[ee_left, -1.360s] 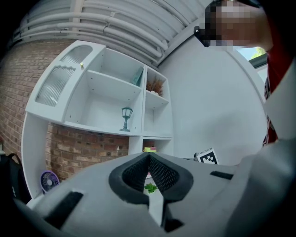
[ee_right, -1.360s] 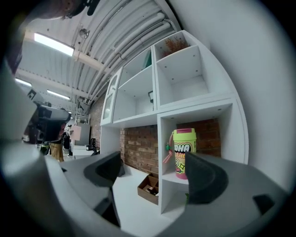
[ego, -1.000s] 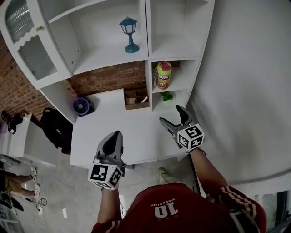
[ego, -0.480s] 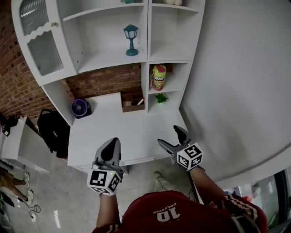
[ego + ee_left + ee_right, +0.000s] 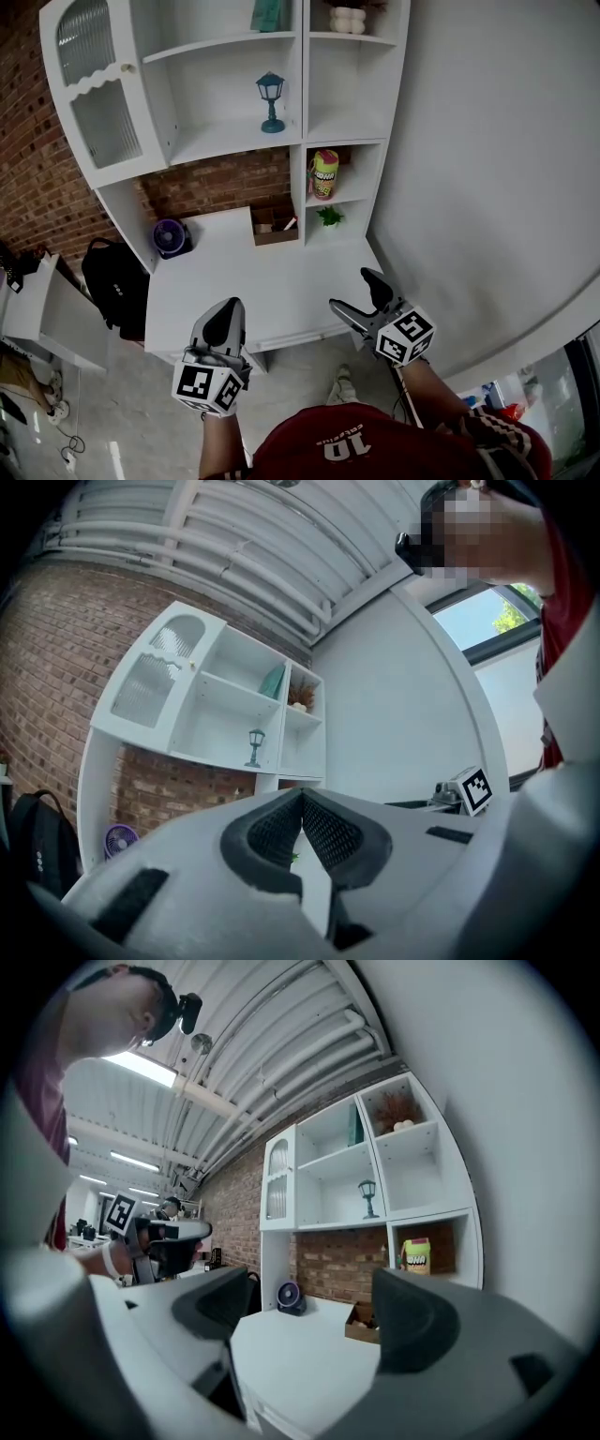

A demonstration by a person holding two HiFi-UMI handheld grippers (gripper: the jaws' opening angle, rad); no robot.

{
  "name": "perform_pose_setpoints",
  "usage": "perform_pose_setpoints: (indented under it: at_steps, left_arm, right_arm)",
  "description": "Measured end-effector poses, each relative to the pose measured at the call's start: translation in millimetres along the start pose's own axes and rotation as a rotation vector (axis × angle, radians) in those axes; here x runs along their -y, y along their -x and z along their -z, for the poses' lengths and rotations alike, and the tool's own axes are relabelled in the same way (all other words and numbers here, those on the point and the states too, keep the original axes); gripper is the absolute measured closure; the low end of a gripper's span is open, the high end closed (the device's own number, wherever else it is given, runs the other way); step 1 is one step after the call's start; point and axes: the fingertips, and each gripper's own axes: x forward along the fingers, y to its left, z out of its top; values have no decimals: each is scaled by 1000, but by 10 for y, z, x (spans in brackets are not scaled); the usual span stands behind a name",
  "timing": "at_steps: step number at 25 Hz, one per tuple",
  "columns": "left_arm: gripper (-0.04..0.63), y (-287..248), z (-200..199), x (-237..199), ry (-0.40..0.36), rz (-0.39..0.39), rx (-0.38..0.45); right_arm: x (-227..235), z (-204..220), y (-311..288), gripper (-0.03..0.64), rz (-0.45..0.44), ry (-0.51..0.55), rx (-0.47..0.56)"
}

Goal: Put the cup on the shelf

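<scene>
Noting the cup upright in a right-hand shelf compartment beyond the desk; we judge placement done, nothing left. Our left gripper: jaws closed on nothing. Our right gripper: jaws open, empty. Both at the desk's near edge.

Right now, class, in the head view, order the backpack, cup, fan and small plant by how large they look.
1. backpack, clearly largest
2. cup and fan: too alike to rank
3. small plant, smallest
</scene>
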Motion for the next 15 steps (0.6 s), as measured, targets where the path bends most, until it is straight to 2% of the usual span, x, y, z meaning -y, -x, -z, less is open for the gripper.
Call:
perform_pose_setpoints:
  at_steps: [5, 15]
  left_arm:
    - [591, 53, 7, -6, 32, 20, -10]
    - [591, 45, -44, -48, 10, 14, 6]
  right_arm:
    - [-46, -79, 14, 219, 29, 67, -26]
    - [-21, -245, 79, 293, 63, 49, 19]
